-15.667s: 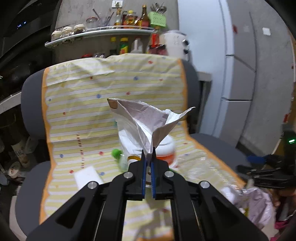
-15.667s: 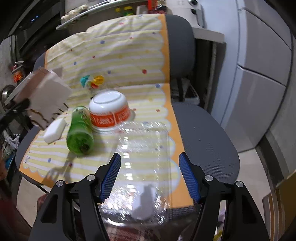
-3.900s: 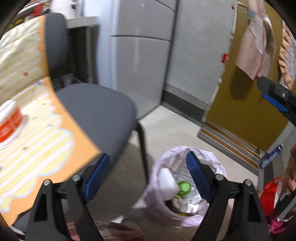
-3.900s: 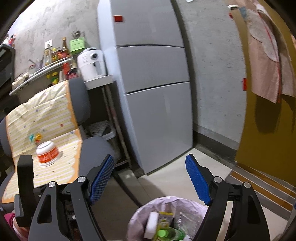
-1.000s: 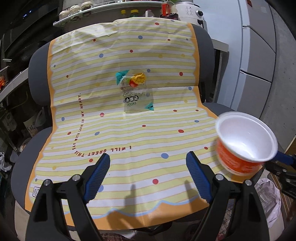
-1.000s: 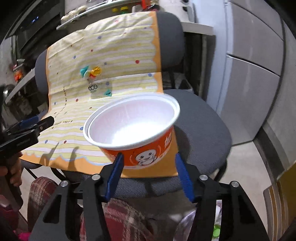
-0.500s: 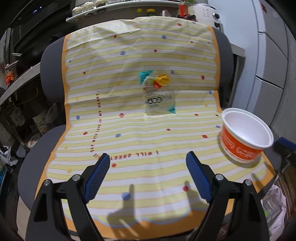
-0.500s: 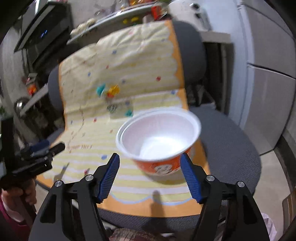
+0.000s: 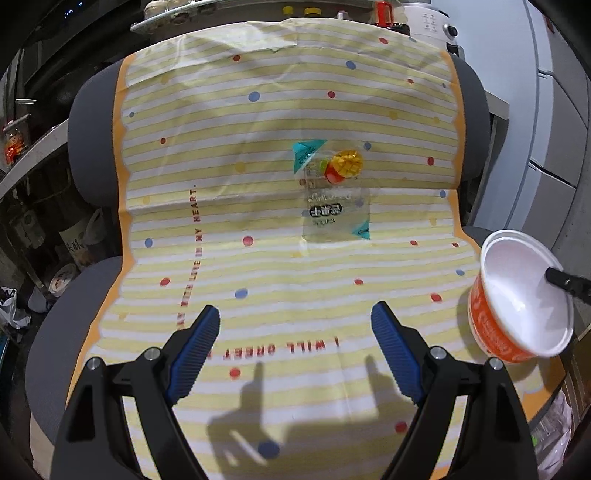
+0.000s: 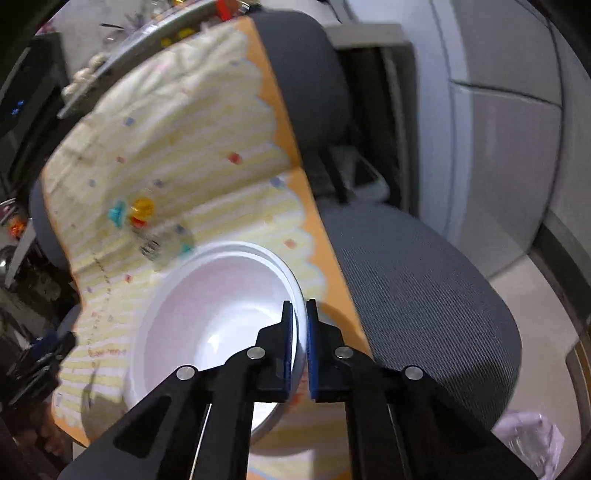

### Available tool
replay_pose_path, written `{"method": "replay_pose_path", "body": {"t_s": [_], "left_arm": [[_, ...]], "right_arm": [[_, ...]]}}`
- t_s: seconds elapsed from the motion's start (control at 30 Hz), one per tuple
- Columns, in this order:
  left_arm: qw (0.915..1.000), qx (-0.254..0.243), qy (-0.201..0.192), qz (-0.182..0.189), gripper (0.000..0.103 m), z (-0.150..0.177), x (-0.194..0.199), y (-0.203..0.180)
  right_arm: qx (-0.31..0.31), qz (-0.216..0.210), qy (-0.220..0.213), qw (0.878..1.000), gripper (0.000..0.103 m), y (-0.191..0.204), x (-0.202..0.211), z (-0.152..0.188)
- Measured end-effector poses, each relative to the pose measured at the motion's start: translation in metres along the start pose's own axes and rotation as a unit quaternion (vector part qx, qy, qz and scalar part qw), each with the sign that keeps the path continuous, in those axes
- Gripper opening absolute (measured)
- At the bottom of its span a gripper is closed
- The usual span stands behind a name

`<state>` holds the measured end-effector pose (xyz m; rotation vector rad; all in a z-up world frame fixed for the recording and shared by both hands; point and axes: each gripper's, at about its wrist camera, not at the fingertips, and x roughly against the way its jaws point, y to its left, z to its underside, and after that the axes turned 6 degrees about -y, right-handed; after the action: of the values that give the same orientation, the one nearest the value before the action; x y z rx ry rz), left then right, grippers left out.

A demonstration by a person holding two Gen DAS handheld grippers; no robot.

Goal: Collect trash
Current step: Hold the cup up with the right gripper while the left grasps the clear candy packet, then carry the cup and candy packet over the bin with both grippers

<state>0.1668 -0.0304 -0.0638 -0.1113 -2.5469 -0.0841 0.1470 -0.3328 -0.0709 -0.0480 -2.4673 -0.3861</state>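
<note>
An empty orange noodle cup (image 9: 517, 299) with a white inside (image 10: 221, 314) sits tilted at the right edge of the striped yellow cloth (image 9: 258, 258) on the chair. My right gripper (image 10: 300, 314) is shut on the cup's near rim, one finger inside and one outside. A clear plastic wrapper (image 9: 334, 199) with teal corners and an orange-red print lies on the cloth near the seat crease; in the right wrist view the wrapper (image 10: 147, 225) is blurred. My left gripper (image 9: 295, 332) stands open above the cloth's front, holding nothing.
The cloth covers a grey office chair (image 10: 424, 288). A trash bag (image 10: 532, 439) sits on the floor at the lower right. A grey fridge (image 9: 561, 140) stands to the right. A shelf with jars and bottles (image 9: 221, 11) runs behind the chair.
My right gripper has closed from open onto the cup's rim. The left gripper has come a little closer to the cloth and stays open.
</note>
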Motion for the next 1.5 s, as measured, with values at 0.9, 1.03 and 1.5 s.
{"method": "replay_pose_path", "body": {"t_s": [0.9, 1.03, 1.5], "left_arm": [[0.9949, 0.004, -0.04, 0.092, 0.036, -0.105, -0.141, 0.014], [0.9935, -0.008, -0.031, 0.109, 0.003, -0.108, -0.139, 0.012], [0.9825, -0.051, -0.061, 0.168, 0.0, -0.052, 0.011, -0.055]], "right_arm": [[0.039, -0.016, -0.008, 0.999, 0.007, 0.026, -0.042, -0.026], [0.036, -0.017, -0.009, 0.999, 0.007, 0.021, -0.034, -0.025], [-0.009, 0.043, -0.043, 0.998, 0.007, -0.031, 0.055, -0.002]]}}
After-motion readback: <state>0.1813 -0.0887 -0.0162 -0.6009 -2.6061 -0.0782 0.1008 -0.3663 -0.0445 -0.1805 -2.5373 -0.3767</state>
